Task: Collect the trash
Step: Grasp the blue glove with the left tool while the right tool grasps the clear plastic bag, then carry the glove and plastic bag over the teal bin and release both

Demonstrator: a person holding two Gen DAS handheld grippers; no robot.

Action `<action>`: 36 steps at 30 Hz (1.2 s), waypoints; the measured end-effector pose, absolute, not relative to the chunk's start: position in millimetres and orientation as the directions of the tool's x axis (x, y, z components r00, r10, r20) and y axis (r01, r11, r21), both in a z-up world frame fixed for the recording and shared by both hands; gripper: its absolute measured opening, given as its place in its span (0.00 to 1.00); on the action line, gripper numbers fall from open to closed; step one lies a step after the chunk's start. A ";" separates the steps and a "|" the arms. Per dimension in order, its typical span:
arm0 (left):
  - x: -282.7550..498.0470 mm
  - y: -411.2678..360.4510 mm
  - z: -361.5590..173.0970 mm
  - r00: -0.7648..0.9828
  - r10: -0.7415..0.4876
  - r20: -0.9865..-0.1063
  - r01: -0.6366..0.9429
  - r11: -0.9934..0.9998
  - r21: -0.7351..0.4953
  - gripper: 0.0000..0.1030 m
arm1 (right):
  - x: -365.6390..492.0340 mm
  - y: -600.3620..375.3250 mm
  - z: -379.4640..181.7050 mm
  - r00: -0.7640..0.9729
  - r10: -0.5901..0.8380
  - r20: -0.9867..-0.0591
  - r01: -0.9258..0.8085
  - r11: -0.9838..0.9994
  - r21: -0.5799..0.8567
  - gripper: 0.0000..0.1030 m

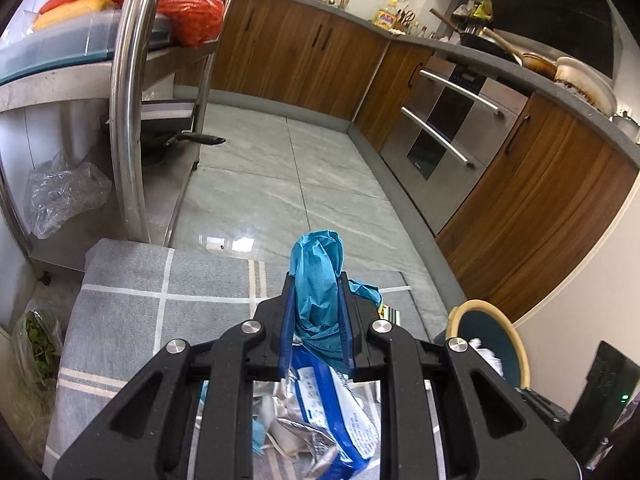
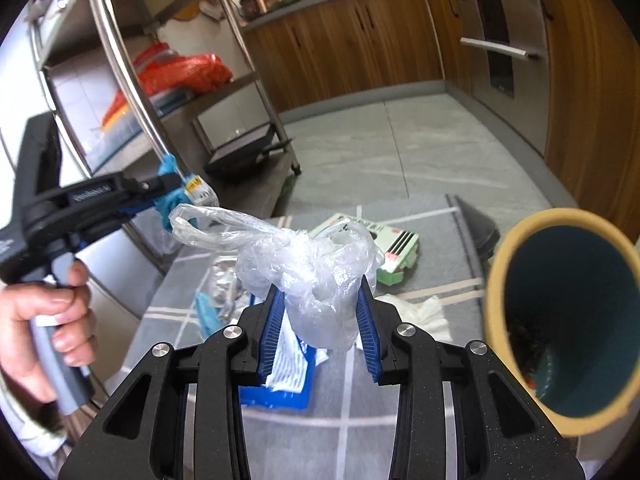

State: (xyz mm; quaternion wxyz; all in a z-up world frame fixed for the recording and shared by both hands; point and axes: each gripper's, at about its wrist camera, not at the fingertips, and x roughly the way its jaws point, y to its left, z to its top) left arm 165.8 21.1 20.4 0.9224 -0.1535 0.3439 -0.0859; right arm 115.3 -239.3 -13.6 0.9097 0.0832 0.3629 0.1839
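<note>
1. The lower part of the left wrist view is blocked by the black linkage of the left claw [image 1: 316, 300]; a blue-and-white foil wrapper [image 1: 332, 412] on the grey checked mat [image 1: 160, 280] shows only through the gaps, and its print is too small to read.
2. The bin [image 1: 520, 344], cream-rimmed with a dark teal inside, is cut off by the frame edge in both views. In the right wrist view something dark with a spot of red lies deep inside it [image 2: 528, 356]; what it is cannot be made out.
3. The left claw is clamped on a crumpled teal wad [image 1: 318, 280] that sticks out past the fingertips. In the right wrist view a yellow-and-white scrap [image 2: 198, 190] shows beside the wad, and whether it is also pinched cannot be told.
4. The right claw [image 2: 322, 304] is clamped on a clear plastic bag [image 2: 312, 276], bunched between the blue pads, its handle loops trailing left. It is held above the mat, near the bin's mouth.
5. On the mat lie a green-and-white carton [image 2: 388, 248], white tissue [image 2: 424, 312], crumpled foil [image 2: 224, 276] and a blue striped packet [image 2: 288, 380] partly hidden by the claw.
6. A hand [image 2: 44, 328] grips the left tool's grey handle.
7. A steel rack [image 1: 124, 120] carries a red bag [image 1: 188, 12]; another clear bag [image 1: 60, 196] sits low beside it.
</note>
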 end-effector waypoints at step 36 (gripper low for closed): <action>114.4 -63.1 32.0 0.761 -0.329 -0.559 0.230 0.943 -0.242 0.18 | 41.4 -302.2 44.6 0.806 0.262 -0.531 -0.187 0.963 0.191 0.36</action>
